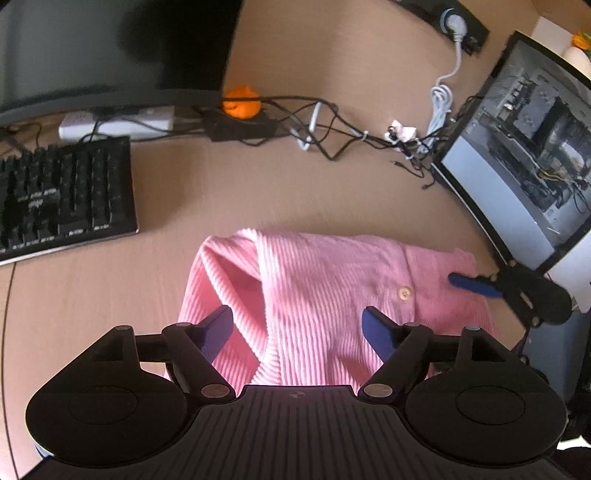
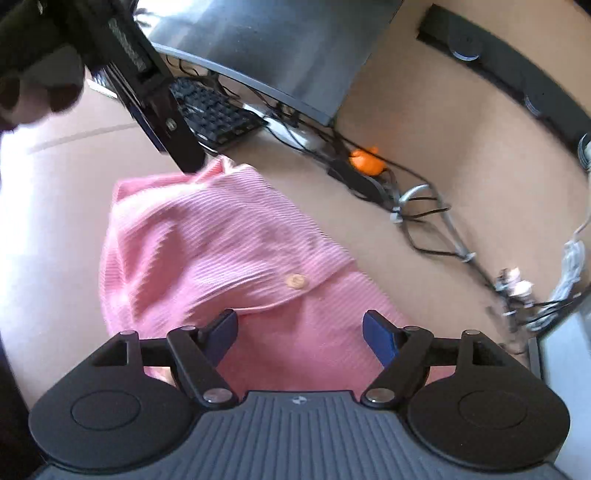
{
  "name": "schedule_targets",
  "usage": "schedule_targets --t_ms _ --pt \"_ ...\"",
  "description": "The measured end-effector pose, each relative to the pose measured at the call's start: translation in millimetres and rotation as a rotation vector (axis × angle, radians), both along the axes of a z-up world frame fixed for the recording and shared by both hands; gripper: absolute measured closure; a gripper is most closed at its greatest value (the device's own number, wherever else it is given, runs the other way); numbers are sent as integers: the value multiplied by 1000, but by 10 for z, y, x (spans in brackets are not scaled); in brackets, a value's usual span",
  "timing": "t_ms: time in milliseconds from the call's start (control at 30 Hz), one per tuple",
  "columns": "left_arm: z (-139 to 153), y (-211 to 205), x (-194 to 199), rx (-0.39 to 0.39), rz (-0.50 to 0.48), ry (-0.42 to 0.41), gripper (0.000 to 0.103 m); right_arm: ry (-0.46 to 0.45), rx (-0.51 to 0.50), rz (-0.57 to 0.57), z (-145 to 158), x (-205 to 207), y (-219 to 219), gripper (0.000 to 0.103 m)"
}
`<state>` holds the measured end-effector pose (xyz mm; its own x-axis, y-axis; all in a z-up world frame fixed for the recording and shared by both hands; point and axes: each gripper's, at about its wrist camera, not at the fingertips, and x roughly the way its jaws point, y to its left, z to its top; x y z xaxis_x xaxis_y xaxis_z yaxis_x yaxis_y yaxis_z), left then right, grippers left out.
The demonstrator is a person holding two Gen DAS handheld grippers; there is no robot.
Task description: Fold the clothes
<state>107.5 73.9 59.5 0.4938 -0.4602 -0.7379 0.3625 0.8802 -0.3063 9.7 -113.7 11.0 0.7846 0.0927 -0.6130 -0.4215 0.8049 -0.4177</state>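
Observation:
A pink ribbed garment [image 1: 314, 288] with a tan button [image 1: 404, 294] lies partly folded on the tan desk [image 1: 295, 192]. My left gripper [image 1: 297, 330] is open and empty just above its near edge. My right gripper [image 2: 299, 334] is open and empty over the garment [image 2: 207, 251] near the button [image 2: 295, 280]. The right gripper shows in the left wrist view [image 1: 476, 284] at the garment's right edge. The left gripper shows in the right wrist view [image 2: 162, 122] at the garment's far left corner; its fingers are hard to make out there.
A black keyboard [image 1: 62, 195] lies at the left under a dark monitor [image 1: 110, 51]. An orange object [image 1: 242, 101] and tangled cables [image 1: 332, 133] lie behind the garment. A second screen [image 1: 524, 155] stands at the right. A power strip [image 1: 454, 22] sits at the back.

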Motion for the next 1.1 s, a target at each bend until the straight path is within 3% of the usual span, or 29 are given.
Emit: schedule_targets --t_ms 100,167,233,267,400,600,667,767,800,867,933,1033,1100 --pt "19 -78 -78 -12 -46 -24 26 3 3 -71 77 -51 -231 27" --pt "-3 -145 -111 -58 -79 -6 39 21 43 -91 163 -114 -366 24" --pt "-59 -255 -136 -96 -124 32 58 30 55 -109 211 -176 -465 20" --pt "-92 -328 -155 -107 -153 50 60 24 39 -131 193 -183 -503 20" --pt "-285 -780 -274 -45 -310 80 72 29 66 -266 119 -118 -721 20" --pt "-579 -1384 -280 21 -409 91 72 54 103 -374 -161 68 -839 17" --pt "-509 -1385 -267 11 -417 94 71 51 90 -385 -223 103 -863 12" --pt "-293 -1241 -298 -1 -412 45 59 42 78 -395 -207 126 -918 10" --pt "-217 -1141 -289 -4 -384 24 48 36 95 -405 -145 113 -953 10" --pt "-131 -936 -229 6 -303 -11 45 27 184 -429 9 85 -1035 10" --pt "-122 -759 -102 14 -206 -17 44 37 344 -440 158 95 -1122 10" --pt "-220 -606 83 -45 -110 44 44 105 581 -416 212 206 -1172 10" --pt "-309 -612 172 -56 -81 72 44 160 668 -385 141 330 -1132 10"
